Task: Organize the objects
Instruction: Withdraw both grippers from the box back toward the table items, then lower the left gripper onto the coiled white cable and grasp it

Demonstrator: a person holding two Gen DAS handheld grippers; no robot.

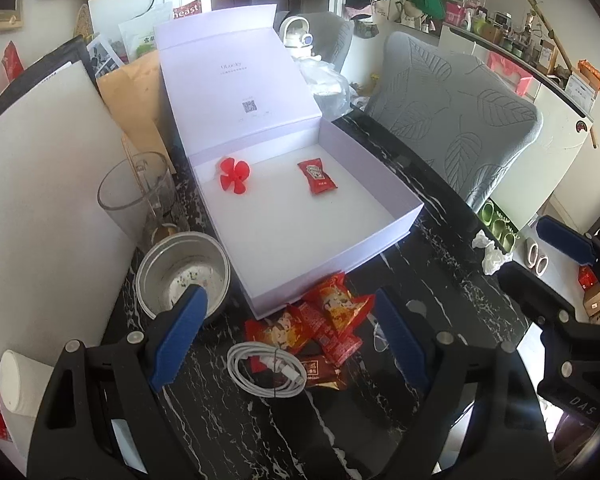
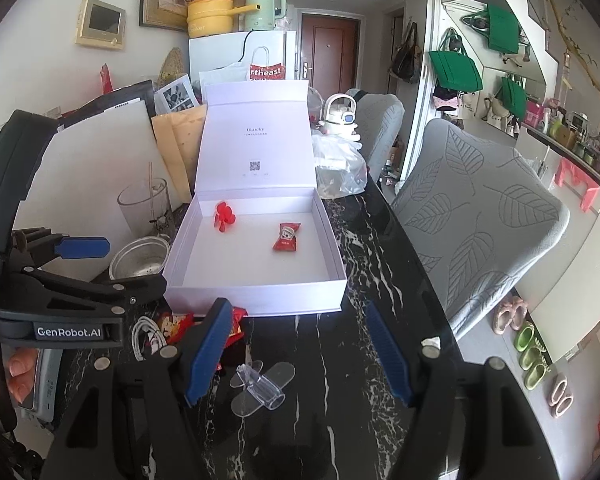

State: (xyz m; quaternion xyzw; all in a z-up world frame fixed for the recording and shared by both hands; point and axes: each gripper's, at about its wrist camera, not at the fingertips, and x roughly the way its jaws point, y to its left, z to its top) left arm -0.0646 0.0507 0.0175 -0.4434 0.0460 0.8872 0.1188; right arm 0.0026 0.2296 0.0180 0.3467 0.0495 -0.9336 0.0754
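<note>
Both grippers empty, jaws apart; left gripper (image 1: 288,332) hangs over the snack packets (image 1: 332,320) and the coiled white cable (image 1: 266,372), which lie on the black marble table (image 1: 440,248) just off the front corner of the open white box (image 1: 400,216); right gripper (image 2: 296,356) is over the clear plastic piece (image 2: 260,388) near the table's front edge. Box already holds a red flower (image 1: 234,176) and one red packet (image 1: 317,176).

Risks: packets overlap the cable, so one pinch may drag both; clear piece is slick and rounded, could squirt out; left finger sits close to the steel bowl (image 1: 180,276), could knock it.
</note>
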